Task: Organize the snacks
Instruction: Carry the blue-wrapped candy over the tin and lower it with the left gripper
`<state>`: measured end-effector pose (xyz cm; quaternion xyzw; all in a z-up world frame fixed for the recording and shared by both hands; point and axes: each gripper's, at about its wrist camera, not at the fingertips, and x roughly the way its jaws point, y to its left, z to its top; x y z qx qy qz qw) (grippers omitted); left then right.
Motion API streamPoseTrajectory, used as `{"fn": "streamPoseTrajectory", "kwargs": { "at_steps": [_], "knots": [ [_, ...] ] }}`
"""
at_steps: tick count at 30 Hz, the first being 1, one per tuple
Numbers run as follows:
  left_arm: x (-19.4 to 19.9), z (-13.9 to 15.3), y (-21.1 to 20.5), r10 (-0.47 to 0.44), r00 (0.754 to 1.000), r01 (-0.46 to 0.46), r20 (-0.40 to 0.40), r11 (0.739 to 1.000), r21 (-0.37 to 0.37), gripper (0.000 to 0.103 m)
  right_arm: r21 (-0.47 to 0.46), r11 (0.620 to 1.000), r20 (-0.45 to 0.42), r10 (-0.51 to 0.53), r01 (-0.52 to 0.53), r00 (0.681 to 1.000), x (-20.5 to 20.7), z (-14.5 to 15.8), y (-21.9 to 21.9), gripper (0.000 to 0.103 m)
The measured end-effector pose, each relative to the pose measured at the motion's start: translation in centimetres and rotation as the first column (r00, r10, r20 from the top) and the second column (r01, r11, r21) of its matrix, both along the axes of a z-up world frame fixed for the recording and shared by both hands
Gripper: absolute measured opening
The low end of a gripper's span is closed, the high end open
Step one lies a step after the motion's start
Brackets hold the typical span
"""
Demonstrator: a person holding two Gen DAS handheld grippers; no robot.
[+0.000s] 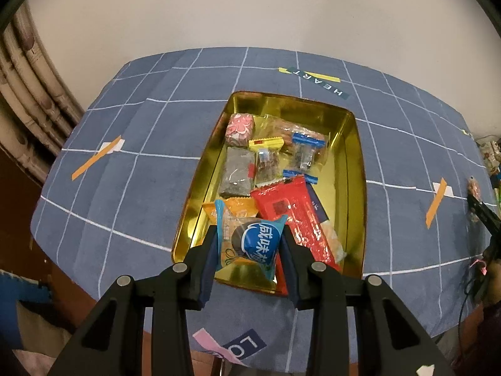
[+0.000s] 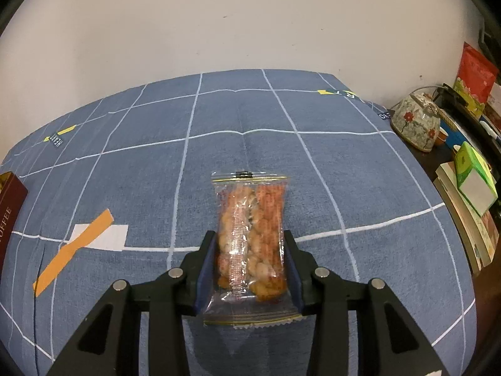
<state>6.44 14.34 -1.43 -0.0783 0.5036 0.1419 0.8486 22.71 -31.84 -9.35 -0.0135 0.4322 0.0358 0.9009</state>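
Left claw (image 1: 249, 244) pitched steeply down over near end of shallow gold metal tray (image 1: 355, 169), clamped on a blue-and-clear wrapped round dark snack with white lettering (image 1: 250, 239); both blue pads press the wrapper sides. Packet sits lower centre of left wrist frame; cannot tell whether it hangs clear of the tray floor or touches it.

Right claw (image 2: 249, 244) also tilted down, gripping a clear plastic packet of orange-red coated nuts (image 2: 250, 235) across its lower half. Top of the packet points away toward frame centre, bottom seal sticks out below the pads. Whether the packet rests on the cloth or is lifted is hard to make out.

Both over a table covered in blue cloth with white grid lines (image 2: 313, 156).

Inside tray, centre of left frame: pink patterned square sweet (image 1: 239, 128), grey foil packet (image 1: 237, 172), yellow-edged clear packet (image 1: 266, 153), blue-edged clear packet (image 1: 305, 150), long red plastic packet (image 1: 296, 219), orange wrapper (image 1: 241, 205) partly hidden under the held snack. Print on most wrappers too small to read. Red packet's near end is cut off by the right finger.

Orange tape strips (image 1: 95, 158) on the cloth at left and right. Dark red box (image 2: 9, 213) cut by left edge of right frame. Upper right there: floral ceramic pot (image 2: 415, 125), green-and-white carton (image 2: 474, 178) on stacked books (image 2: 469, 228), off the table edge.
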Motion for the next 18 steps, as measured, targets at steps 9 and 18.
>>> {"fn": "streamPoseTrajectory", "kwargs": {
  "at_steps": [9,18],
  "knots": [
    [3.2,0.1,-1.2,-0.088,0.996,0.088,0.034,0.996,0.015,0.034,-0.001,1.000,0.000,0.000,0.000,1.000,0.0,0.0,0.0,0.042],
    [6.2,-0.3,-2.8,-0.123,0.992,0.122,0.034,0.992,0.040,0.035,-0.001,1.000,0.000,0.000,0.000,1.000,0.0,0.0,0.0,0.042]
  ]
}}
